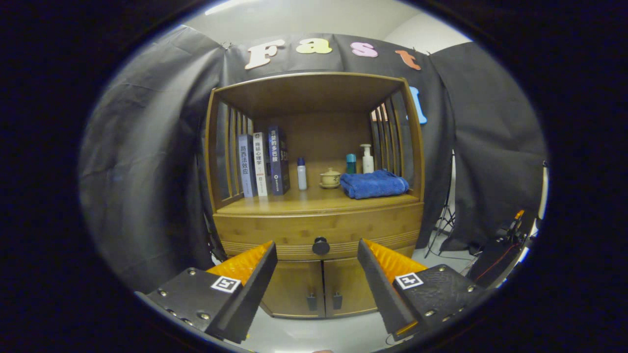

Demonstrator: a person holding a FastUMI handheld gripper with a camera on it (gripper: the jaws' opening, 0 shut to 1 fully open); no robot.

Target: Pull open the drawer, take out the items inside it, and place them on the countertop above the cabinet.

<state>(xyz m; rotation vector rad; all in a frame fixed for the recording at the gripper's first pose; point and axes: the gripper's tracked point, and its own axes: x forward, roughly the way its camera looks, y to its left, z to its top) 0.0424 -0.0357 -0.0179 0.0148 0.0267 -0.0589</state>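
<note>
While your gripper [316, 255] hangs spread and empty, the shut drawer [319, 230] with its knob [321, 245] sits at 12 o'clock ahead; books [263, 164], bottles and towel [374, 184] crowd the counter [314, 202] above.

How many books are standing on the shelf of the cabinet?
3. All stand upright on the left of the countertop: light book outermost, white book in the middle, dark book nearest the small bottle. The open gripper frames the drawer knob.

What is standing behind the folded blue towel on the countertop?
Behind the blue towel stand a white pump bottle and a teal-capped bottle; the towel hides their bases. The hand-held gripper is open.
</note>
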